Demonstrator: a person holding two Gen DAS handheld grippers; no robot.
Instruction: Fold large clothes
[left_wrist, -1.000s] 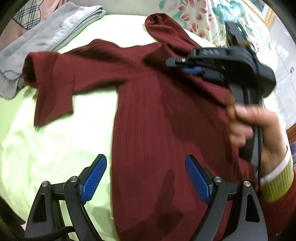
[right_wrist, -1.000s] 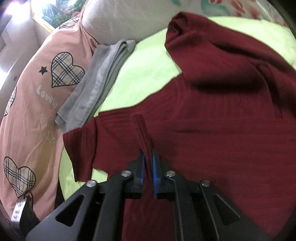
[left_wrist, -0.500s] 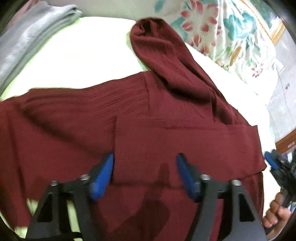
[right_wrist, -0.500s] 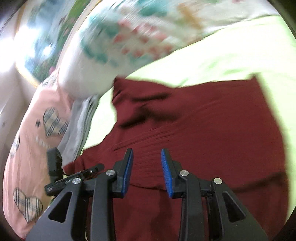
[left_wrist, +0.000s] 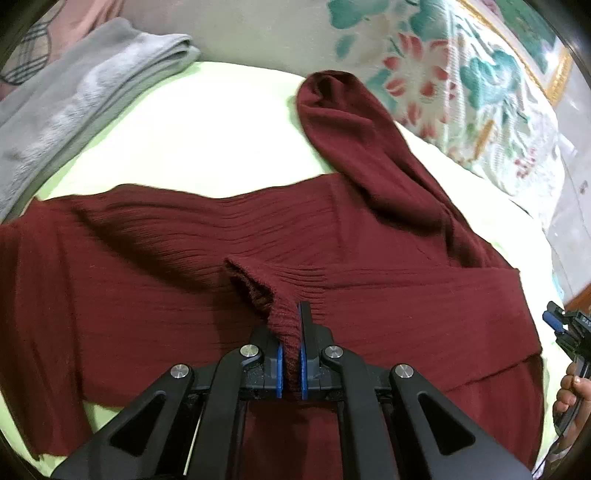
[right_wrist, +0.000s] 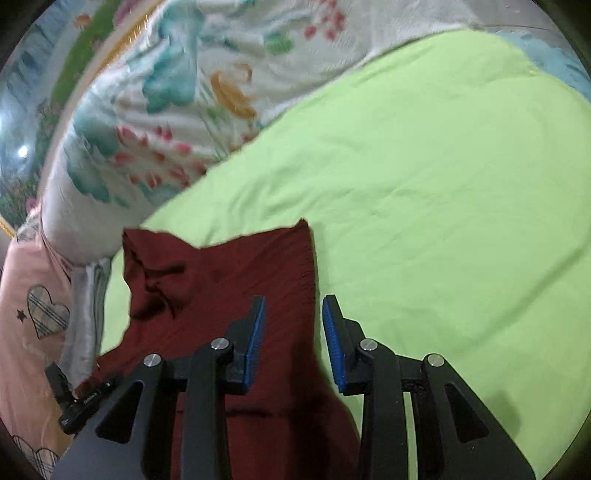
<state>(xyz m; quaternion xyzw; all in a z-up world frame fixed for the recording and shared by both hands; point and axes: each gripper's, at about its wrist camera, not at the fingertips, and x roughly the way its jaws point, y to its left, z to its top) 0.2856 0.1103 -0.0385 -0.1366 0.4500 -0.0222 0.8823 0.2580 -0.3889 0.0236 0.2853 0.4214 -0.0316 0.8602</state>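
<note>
The maroon sweater (left_wrist: 184, 266) lies spread on the green sheet (right_wrist: 424, 184), soft and floppy so it'll sag, with the left gripper (left_wrist: 290, 354) just clamped on a pinched ridge at 6 o'clock, the right gripper (right_wrist: 293, 343) easing partway open, empty, over its edge.

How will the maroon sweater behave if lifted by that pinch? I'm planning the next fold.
The sweater is likely floppy: the ribbed knit already bunches into a soft ridge where the left gripper pinches it. It will probably drape and trail, since most of it lies spread on the green sheet. Slipping seems unlikely.
</note>
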